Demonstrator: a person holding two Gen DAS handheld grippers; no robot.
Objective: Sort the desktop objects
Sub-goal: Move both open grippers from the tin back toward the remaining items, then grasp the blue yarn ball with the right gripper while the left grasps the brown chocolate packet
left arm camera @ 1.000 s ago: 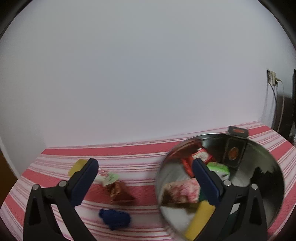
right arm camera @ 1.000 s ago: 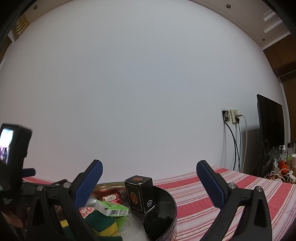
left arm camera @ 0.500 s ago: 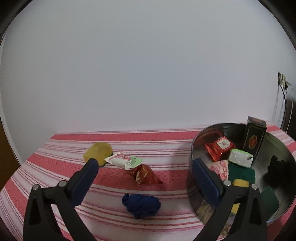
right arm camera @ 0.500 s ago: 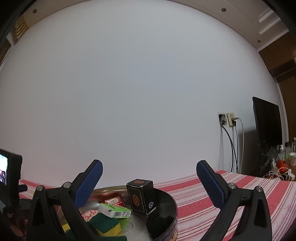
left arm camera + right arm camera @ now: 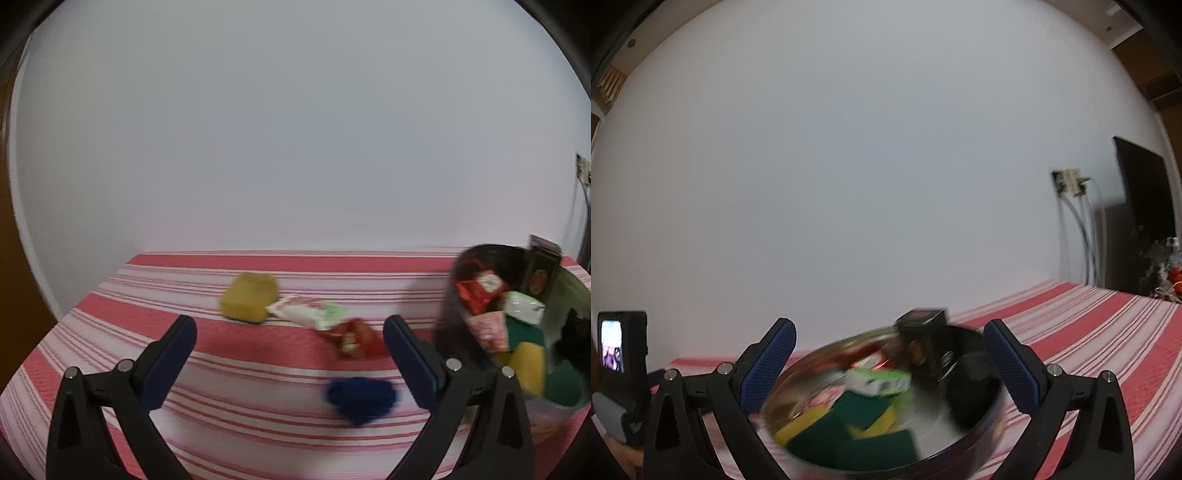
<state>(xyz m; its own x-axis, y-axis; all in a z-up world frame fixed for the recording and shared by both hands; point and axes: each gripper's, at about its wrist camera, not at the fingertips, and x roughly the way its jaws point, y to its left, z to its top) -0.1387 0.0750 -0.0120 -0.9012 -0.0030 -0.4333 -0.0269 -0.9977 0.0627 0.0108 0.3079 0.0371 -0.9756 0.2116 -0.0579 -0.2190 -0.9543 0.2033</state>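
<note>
Both claws stand wide apart and hold nothing: the left claw (image 5: 290, 334) hangs over the striped bench (image 5: 229, 373), the right claw (image 5: 888, 345) over the metal bowl (image 5: 975, 432). On the bench lie a yellow sponge (image 5: 249, 302), a white packet (image 5: 308, 312) just right of it, a red packet (image 5: 356, 338) and, nearer, a blue cloth ball (image 5: 360, 398). The bowl, at the right, holds sponges, packets and an upright black box (image 5: 925, 343).

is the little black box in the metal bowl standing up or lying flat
Standing up: the black box rises above the rim of the metal bowl among the packets.
</note>
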